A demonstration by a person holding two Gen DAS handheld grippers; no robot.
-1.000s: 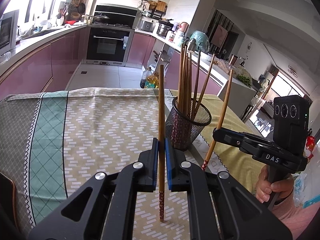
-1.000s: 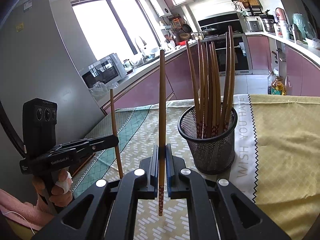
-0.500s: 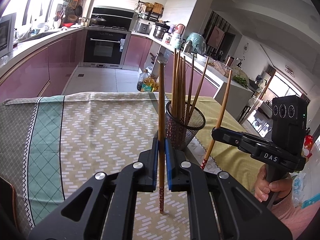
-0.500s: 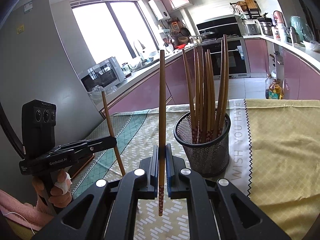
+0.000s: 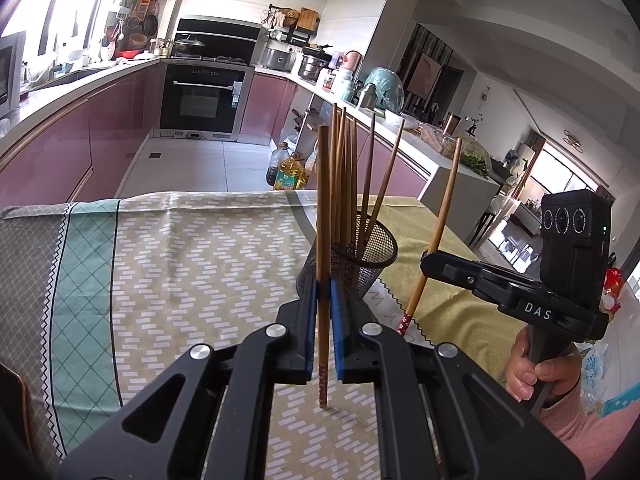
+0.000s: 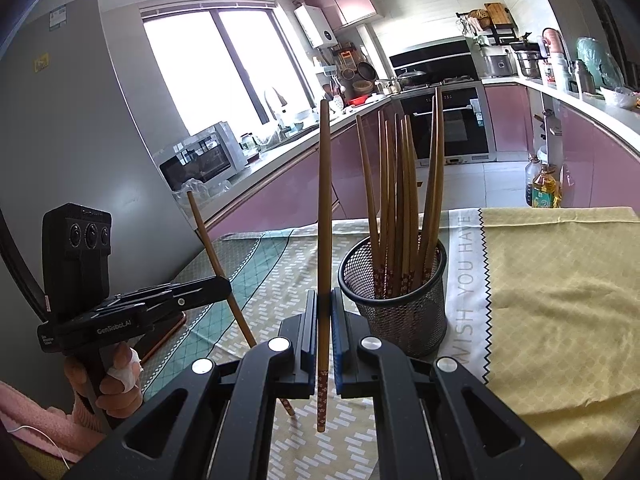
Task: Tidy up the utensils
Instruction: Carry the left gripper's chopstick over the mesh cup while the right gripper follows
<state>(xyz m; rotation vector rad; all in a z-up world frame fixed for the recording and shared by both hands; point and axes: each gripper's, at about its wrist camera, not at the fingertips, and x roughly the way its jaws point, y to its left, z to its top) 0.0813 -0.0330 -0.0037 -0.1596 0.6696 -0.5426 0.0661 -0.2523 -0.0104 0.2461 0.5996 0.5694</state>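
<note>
A home kitchen. Pink-fronted cabinets (image 5: 56,148) run under a pale worktop to a built-in black oven (image 5: 204,98) with a hob and wok above. Pans hang by a large window (image 6: 224,68). A microwave (image 6: 200,160), a rice cooker (image 6: 498,65) and cooking-oil bottles (image 5: 292,170) on the floor complete it.

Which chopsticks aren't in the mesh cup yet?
Two: one clamped upright in the left gripper, one in the right gripper. The rest stand in the mesh cup.
</note>
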